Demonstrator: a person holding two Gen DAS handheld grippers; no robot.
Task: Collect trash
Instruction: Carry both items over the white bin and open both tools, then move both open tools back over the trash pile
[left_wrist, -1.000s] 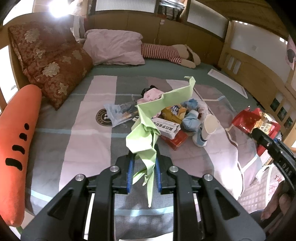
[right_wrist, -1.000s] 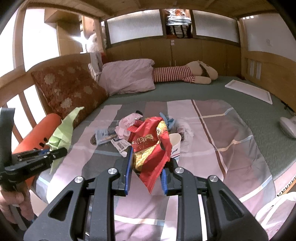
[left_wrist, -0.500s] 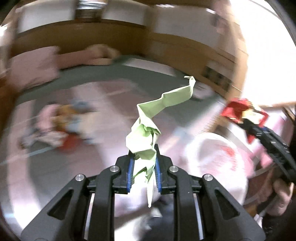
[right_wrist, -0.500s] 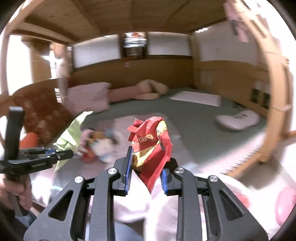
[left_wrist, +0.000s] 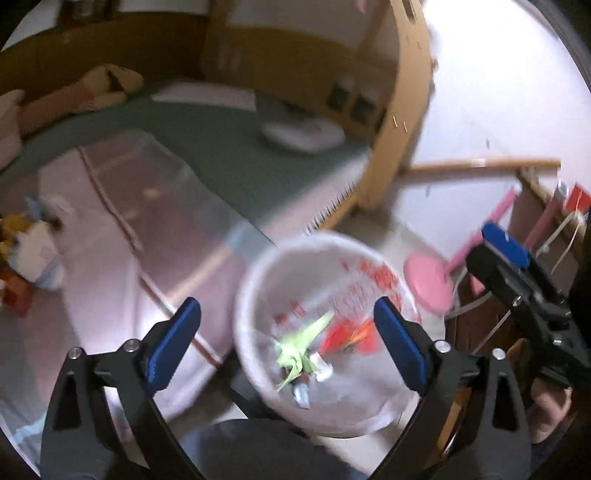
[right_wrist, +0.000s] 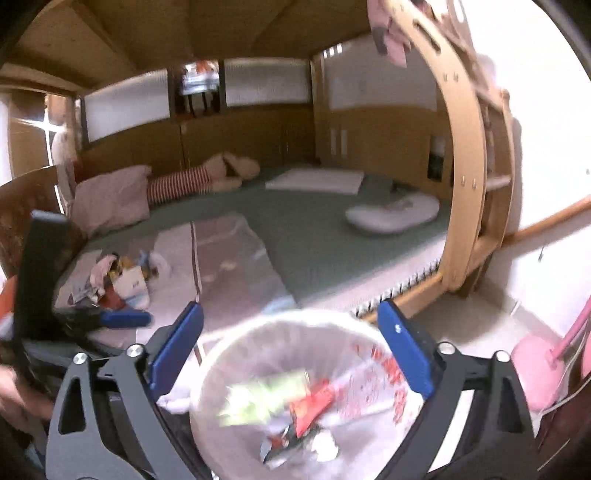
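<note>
Both hand-held grippers angled down over bin: left hand-held gripper (left_wrist: 288, 343), right hand-held gripper (right_wrist: 291, 347) jaws opening, nothing between. Green paper (left_wrist: 301, 349), red wrapper (right_wrist: 312, 406) in white-lined bin (left_wrist: 251, 295) at 6 o'clock.

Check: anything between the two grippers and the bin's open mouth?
Nothing visible. The left gripper and right gripper, both opening with nothing between them, hang over the lined bin; green paper and red wrapper are inside it.

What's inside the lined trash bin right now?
In the trash bin: green paper, a red snack wrapper and small scraps near the bottom. Blur and the liner hide anything beneath them.
</note>
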